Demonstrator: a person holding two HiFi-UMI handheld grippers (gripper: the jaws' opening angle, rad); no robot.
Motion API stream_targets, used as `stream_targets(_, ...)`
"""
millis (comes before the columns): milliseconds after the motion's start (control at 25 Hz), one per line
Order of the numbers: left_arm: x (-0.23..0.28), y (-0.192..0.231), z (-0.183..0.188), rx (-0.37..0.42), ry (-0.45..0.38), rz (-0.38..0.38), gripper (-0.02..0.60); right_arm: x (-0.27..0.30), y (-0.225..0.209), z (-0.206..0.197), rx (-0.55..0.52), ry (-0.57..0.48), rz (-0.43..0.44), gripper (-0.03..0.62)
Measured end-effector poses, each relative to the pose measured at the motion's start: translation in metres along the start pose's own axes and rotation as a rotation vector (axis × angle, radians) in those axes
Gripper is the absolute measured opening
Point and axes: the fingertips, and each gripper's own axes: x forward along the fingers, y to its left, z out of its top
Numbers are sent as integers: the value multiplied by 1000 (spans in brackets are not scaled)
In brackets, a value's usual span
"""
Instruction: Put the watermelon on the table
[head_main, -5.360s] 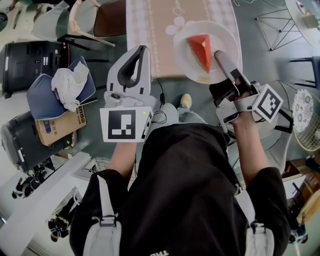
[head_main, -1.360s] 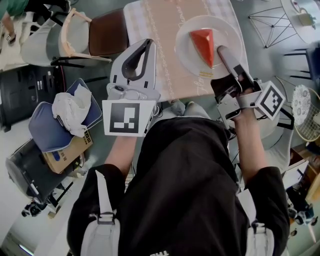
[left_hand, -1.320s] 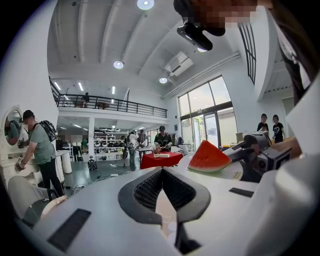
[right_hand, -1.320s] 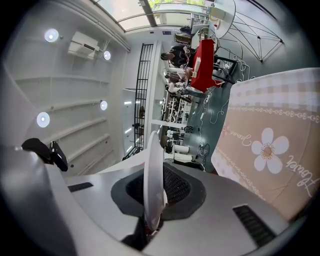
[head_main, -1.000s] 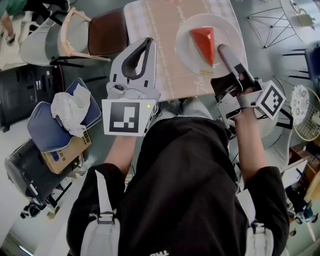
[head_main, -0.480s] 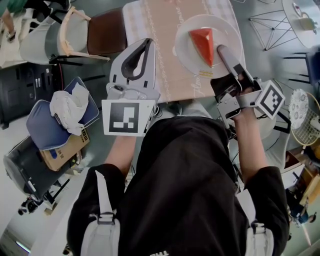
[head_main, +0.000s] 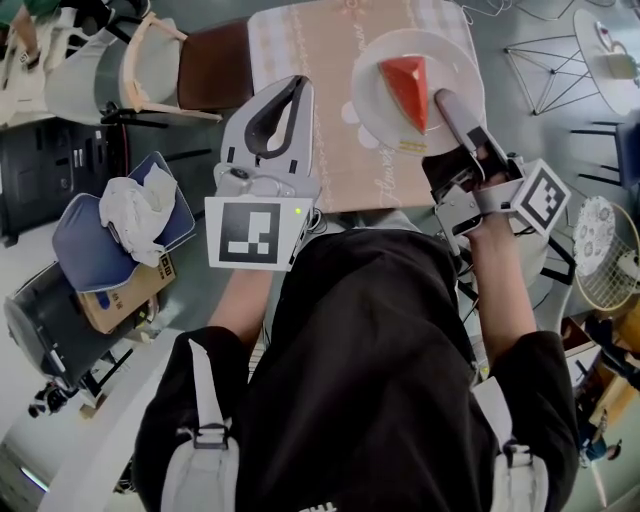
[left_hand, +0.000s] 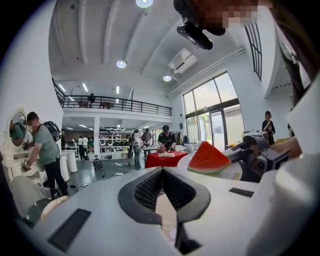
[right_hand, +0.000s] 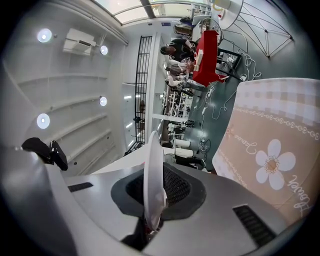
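The watermelon (head_main: 405, 90), a red wedge, lies on a white plate (head_main: 372, 108) over the right part of the cloth-covered worktop (head_main: 315, 60). The right gripper (head_main: 447, 104) has its fingers clamped on the plate's near right rim, which the right gripper view shows edge-on between them. The left gripper (head_main: 288, 92) hangs to the left over the worktop, its fingers closed on nothing.

The plate is held by one edge only, so I judge that any sag or twist of the wrist could tip it and slide the wedge off. It also sits close to the worktop's right edge, and set down there it might overhang.

No view settles whether the plate's underside touches the cloth or hovers above it. The person's body hides the worktop's near edge. The right gripper view does not show the wedge at all.
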Motion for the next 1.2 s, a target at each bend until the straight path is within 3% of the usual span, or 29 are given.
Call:
stream_targets(560,29,-1,-1,1,41,76,11,15,-18,26,33,83,12,28)
stream_targets(1200,56,4,-30,-21,105,129,12,29,-56,43,48,157,-13,28)
